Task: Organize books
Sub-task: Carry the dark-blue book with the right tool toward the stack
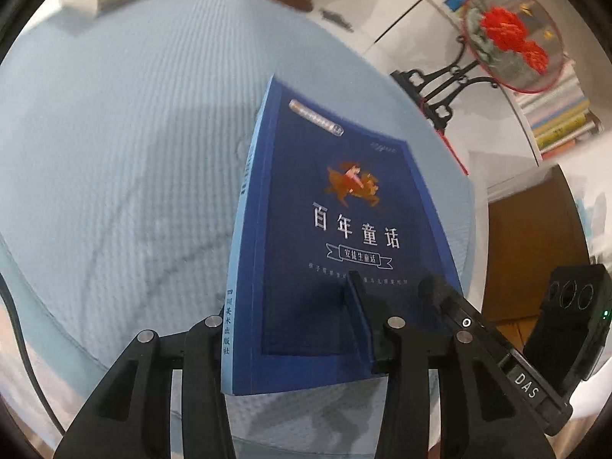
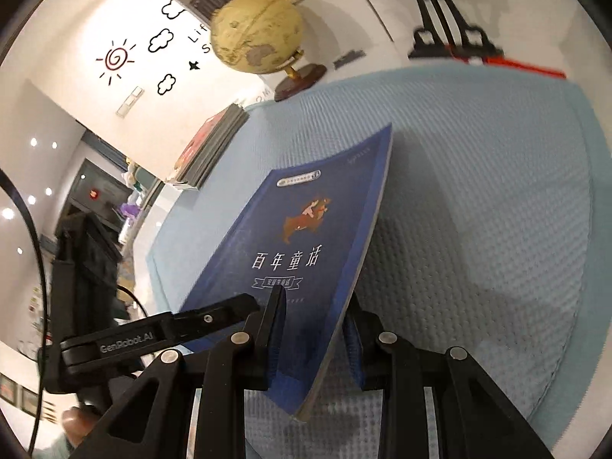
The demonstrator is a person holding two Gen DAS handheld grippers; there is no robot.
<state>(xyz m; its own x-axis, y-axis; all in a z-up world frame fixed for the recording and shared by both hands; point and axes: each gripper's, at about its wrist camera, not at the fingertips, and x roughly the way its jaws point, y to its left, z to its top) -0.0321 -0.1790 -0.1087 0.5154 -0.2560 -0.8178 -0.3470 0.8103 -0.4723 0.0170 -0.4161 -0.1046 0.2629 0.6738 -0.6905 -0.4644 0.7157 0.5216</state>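
A dark blue book (image 1: pixel 336 191) with white Chinese title lettering is tilted up over the light blue tablecloth (image 1: pixel 114 153). My right gripper (image 2: pixel 313 298) is shut on the near edge of the book (image 2: pixel 306 229), one pad on the cover and the other underneath. My left gripper (image 1: pixel 287 298) straddles the spine corner with its jaws wider than the book is thick. One of its fingers (image 1: pixel 359 306) lies against the cover; the other is hidden behind the spine. The right gripper's finger (image 1: pixel 436 290) shows at the book's right edge.
A stack of books (image 2: pixel 210 145) lies at the cloth's far left edge. A globe (image 2: pixel 256 34) stands behind it. A round fan ornament (image 1: pixel 512 38) on a black stand sits at the far right. Filled bookshelves (image 1: pixel 554 114) line the wall. A hand (image 2: pixel 76 428) holds the left gripper.
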